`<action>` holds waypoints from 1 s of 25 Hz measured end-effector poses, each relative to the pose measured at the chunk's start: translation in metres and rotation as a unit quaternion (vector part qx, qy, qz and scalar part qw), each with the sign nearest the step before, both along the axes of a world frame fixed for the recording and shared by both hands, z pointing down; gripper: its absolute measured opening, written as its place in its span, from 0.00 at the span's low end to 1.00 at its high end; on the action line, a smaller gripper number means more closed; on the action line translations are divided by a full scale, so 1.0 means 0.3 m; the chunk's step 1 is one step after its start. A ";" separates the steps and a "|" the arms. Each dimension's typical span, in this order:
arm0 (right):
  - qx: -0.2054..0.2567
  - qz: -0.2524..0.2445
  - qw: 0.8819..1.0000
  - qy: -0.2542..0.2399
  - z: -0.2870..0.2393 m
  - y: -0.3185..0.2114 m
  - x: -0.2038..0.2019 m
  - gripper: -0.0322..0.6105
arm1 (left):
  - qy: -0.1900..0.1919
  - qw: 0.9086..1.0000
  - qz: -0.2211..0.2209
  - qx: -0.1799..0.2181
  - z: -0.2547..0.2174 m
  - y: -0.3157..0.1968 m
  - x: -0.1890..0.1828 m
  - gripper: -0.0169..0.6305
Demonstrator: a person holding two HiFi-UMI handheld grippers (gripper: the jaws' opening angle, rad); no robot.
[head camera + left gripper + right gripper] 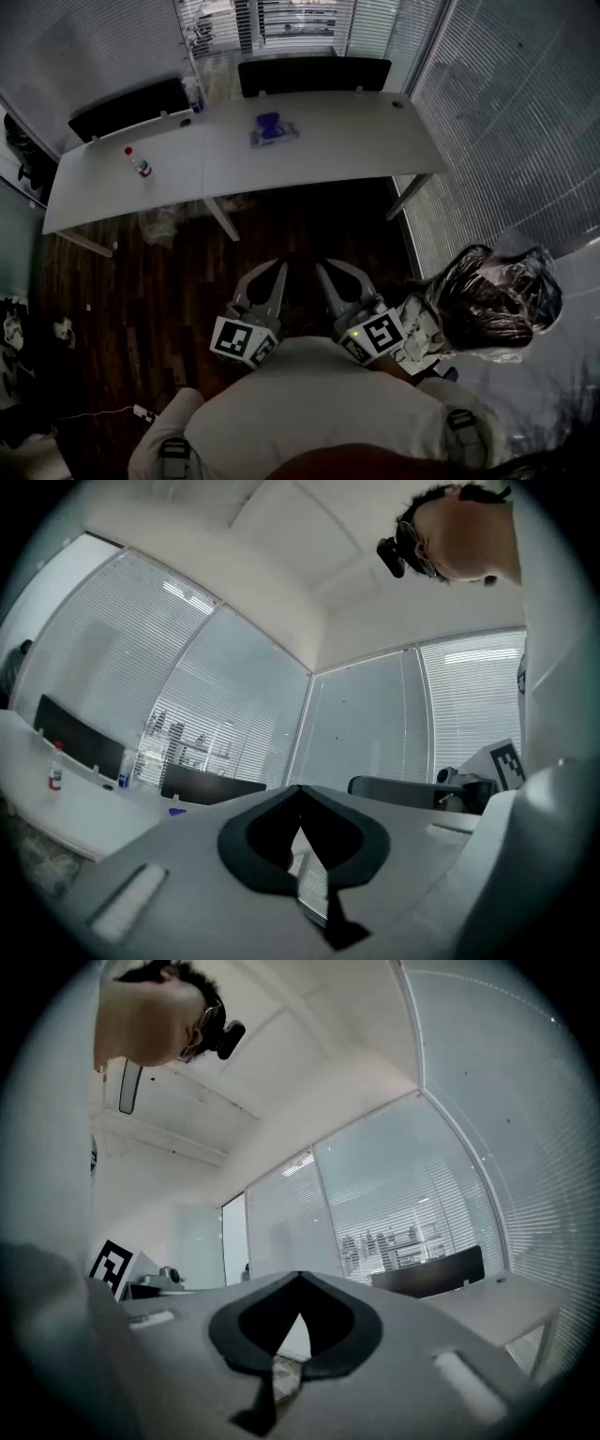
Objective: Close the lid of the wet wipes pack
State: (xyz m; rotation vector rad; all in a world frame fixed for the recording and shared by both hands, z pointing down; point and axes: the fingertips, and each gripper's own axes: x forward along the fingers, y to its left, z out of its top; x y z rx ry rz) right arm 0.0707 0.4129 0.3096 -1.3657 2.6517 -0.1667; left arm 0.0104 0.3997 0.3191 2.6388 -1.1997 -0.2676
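Grippers counted two, left gripper [300,791] and right gripper [299,1281] both pinched together on nothing; one wet wipes pack [273,129] and one red-capped bottle [139,162] sat well apart on one table [347,141].

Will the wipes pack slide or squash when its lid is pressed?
Probably soft: the wet wipes pack looks like a flat pouch, so it may give under pressure. Lying flat on the smooth white table, it could slide if pushed sideways.
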 end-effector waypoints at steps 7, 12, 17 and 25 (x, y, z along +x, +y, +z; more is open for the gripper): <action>-0.005 0.003 1.000 0.000 0.009 -0.005 0.030 0.05 | -0.008 1.000 0.003 -0.009 0.009 -0.001 0.030 0.03; -0.008 0.000 1.000 -0.022 0.007 -0.003 0.070 0.05 | -0.008 1.000 0.006 -0.004 0.008 -0.003 0.069 0.03; -0.002 0.001 1.000 -0.030 0.001 0.006 0.128 0.05 | -0.008 1.000 0.008 -0.004 0.010 0.000 0.126 0.03; -0.005 0.001 0.999 -0.039 0.036 0.009 0.204 0.05 | -0.021 1.000 0.009 -0.006 0.041 0.010 0.204 0.03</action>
